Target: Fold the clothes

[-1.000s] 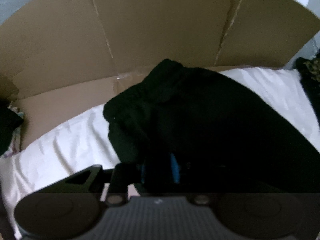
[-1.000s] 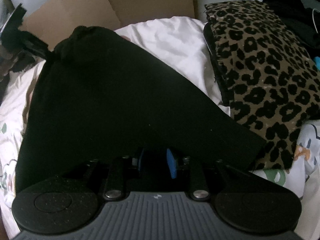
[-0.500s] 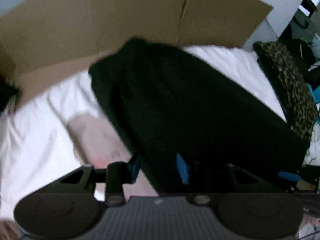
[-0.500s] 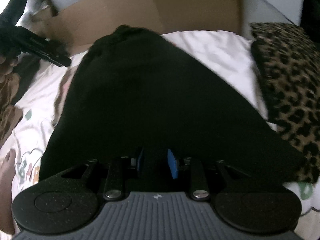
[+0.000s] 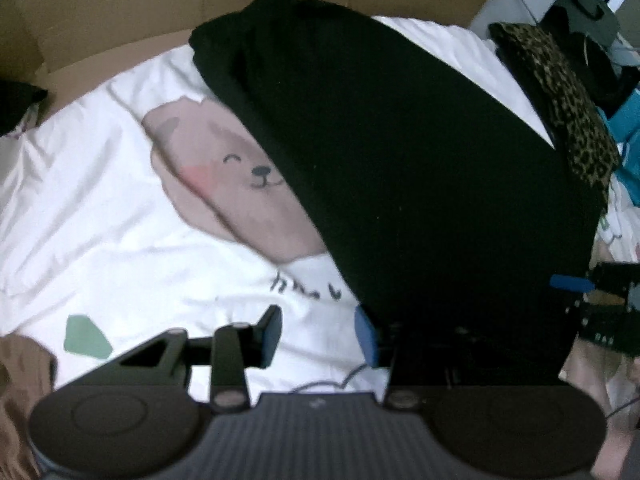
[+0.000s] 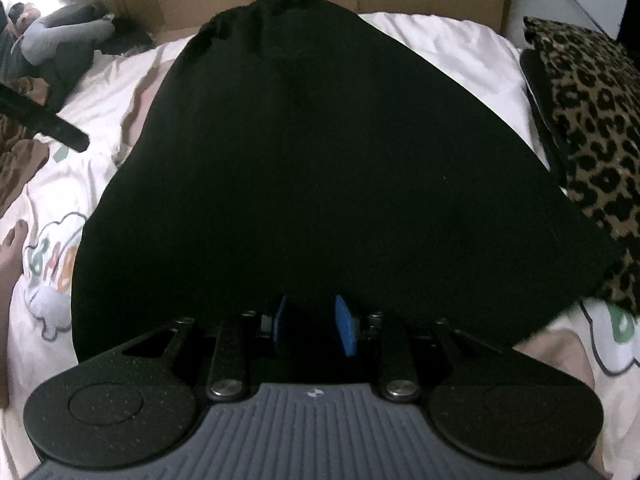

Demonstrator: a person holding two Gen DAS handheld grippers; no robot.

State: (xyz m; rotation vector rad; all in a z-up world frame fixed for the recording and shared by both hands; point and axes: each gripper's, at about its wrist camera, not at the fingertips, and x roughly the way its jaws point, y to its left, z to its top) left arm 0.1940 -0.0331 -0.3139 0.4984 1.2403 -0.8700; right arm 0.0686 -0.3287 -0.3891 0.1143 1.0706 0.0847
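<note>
Black garment (image 5: 400, 152) lies spread across a printed white bedsheet (image 5: 100, 208) in the left wrist view, where the left gripper (image 5: 318, 334), its jaws just opened, stands empty beside the cloth's near edge. From the right wrist view, the right gripper (image 6: 312, 326) has its jaws closed on the garment's (image 6: 320, 160) near hem beside a leopard-print cushion (image 6: 592, 128). With one fold seemingly laid, the next move likely calls for regripping an edge.

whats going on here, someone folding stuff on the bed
A person with tongs in each hand is folding a black garment on a cartoon-print bedsheet. The left tongs have just been opening and stand beside its edge over bare sheet. The right tongs sit at its near hem with black cloth between them.
</note>
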